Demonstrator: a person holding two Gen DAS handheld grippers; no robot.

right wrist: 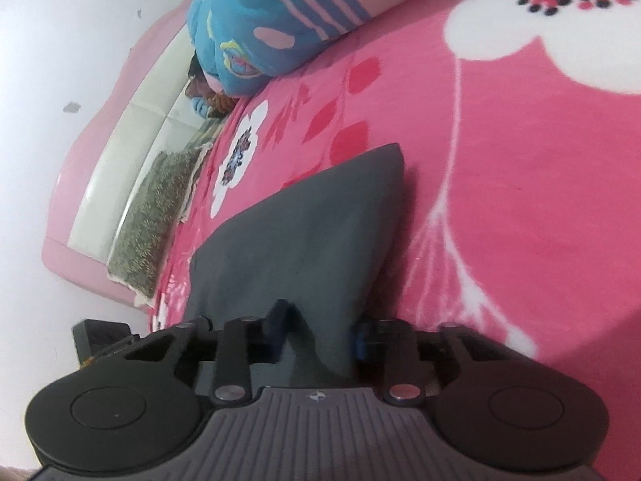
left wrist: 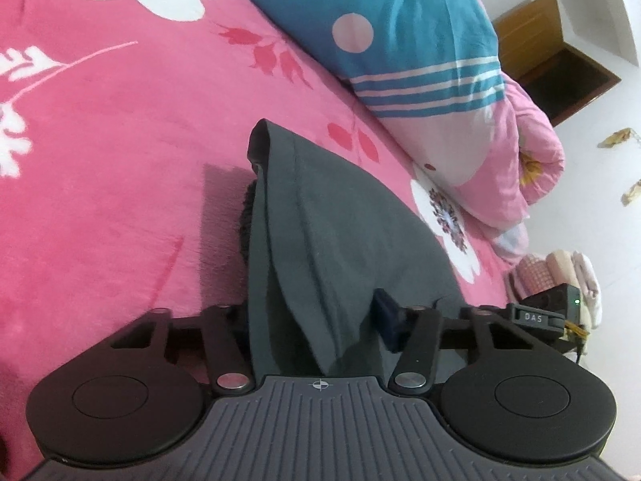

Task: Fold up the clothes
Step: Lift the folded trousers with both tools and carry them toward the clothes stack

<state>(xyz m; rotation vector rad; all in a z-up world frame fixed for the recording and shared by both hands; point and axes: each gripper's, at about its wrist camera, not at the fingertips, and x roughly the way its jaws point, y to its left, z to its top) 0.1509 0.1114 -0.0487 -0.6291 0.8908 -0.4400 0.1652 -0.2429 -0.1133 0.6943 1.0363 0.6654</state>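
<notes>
Looking along the left gripper (left wrist: 316, 320), a dark grey soft-fabric garment (left wrist: 320, 240) lies bunched between its two black fingers, which have closed partway onto the cloth and pinch a gathered fold of it. The garment runs away from the jaws in long pleats and ends in a rolled hem resting on the pink fleece blanket with white flowers (left wrist: 120, 140) that covers the bed. Beyond it lies a blue quilt with pink dots and white stripes (left wrist: 400, 32), and at the far right an open brown wooden cabinet (left wrist: 561, 64) stands against the white wall; what is inside it cannot be made out.

From the right wrist view, the right gripper (right wrist: 316, 336) is closed narrowly on another part of the same garment (right wrist: 304, 232), the cloth squeezed to a thin neck between the fingers. From there the fabric fans out flat onto the blanket (right wrist: 521, 200), coming to a point. A pink and white padded headboard (right wrist: 120, 160) sits to the left.
</notes>
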